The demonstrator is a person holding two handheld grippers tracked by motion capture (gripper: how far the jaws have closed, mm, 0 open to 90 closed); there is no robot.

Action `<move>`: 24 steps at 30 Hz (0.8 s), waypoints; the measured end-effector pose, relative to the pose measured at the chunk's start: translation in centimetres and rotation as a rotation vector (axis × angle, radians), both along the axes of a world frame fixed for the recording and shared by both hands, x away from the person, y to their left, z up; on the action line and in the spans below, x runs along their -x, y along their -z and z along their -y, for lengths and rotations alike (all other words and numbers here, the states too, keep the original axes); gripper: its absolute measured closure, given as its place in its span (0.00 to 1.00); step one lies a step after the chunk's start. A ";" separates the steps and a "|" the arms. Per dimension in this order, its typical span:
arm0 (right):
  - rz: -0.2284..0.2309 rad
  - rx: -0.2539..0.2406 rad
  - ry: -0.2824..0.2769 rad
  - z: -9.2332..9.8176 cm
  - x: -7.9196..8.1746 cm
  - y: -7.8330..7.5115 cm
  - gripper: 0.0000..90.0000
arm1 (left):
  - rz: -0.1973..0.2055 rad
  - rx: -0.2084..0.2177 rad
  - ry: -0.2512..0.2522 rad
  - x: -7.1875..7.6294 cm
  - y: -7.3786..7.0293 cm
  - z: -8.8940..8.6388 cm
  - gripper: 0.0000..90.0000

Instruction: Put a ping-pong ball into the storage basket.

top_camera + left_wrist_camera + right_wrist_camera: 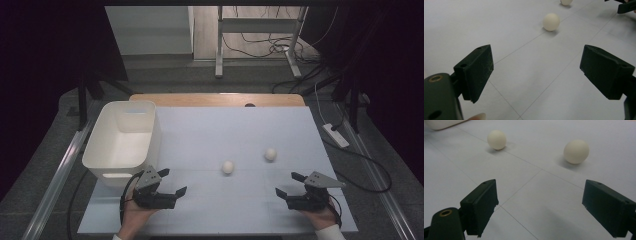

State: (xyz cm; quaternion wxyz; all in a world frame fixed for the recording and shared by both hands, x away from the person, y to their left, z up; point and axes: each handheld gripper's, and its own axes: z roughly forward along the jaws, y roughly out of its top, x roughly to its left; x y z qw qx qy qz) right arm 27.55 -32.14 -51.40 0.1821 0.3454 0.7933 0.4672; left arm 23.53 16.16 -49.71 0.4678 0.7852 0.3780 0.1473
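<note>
With both sets of fingers spread wide and holding nothing, the left gripper [171, 182] should do best by coming low over the desk [200, 135] and straddling the nearer ball [228, 167] evenly, closing gently so it cannot roll away. That ball, small, round, smooth and cream-white, lies right of the white bin [122, 142], the second ball [270, 154] just beyond it. The right gripper [289, 185] waits farther right of the bin.
</note>
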 end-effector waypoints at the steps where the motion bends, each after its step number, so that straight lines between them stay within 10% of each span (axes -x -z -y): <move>1: 0.000 0.002 0.001 0.0 0.0 0.0 0.15 | 0.001 0.002 0.000 -0.1 -0.1 0.0 0.14; 24: -0.004 0.001 0.001 -0.1 0.0 0.0 0.15 | -0.007 -0.002 0.015 -1.2 -1.0 1.0 0.14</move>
